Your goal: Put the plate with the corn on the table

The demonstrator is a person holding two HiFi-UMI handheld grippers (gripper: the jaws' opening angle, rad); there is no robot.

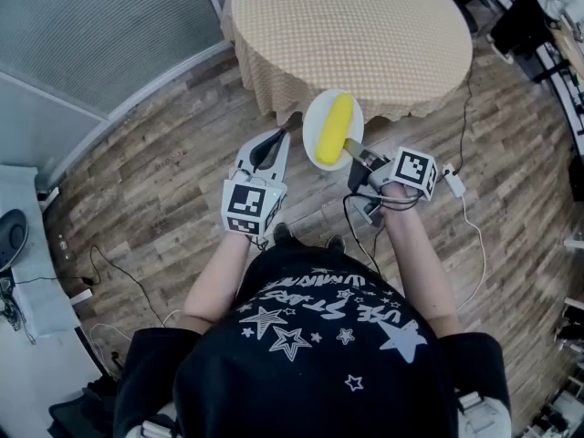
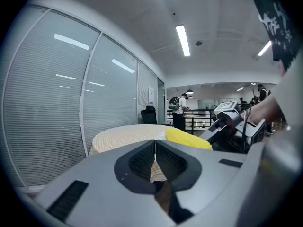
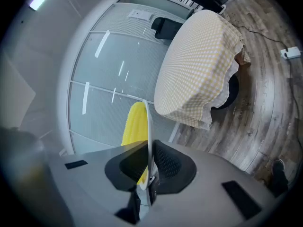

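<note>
R claw (image 1: 354,151) is clamped on the near rim of the plate (image 1: 311,128). The plate is in the air, just short of the tabletop (image 1: 347,26) edge. It looks approx. level, prob. so the corn (image 1: 334,128) lying on it won't roll off. L claw (image 1: 281,140) is closed w/ nothing in it. It sits beside the plate, not touching, likely just out of the way.

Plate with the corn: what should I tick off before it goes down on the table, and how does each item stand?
1. Right gripper shut on plate rim: ok.
2. Corn lying within the plate: ok.
3. Plate over the table: not ok, mostly over floor at its near edge.
4. Landing spot free: ok.
5. Left gripper shut, empty, apart from plate: ok.
6. Plate level: cannot tell.
</note>
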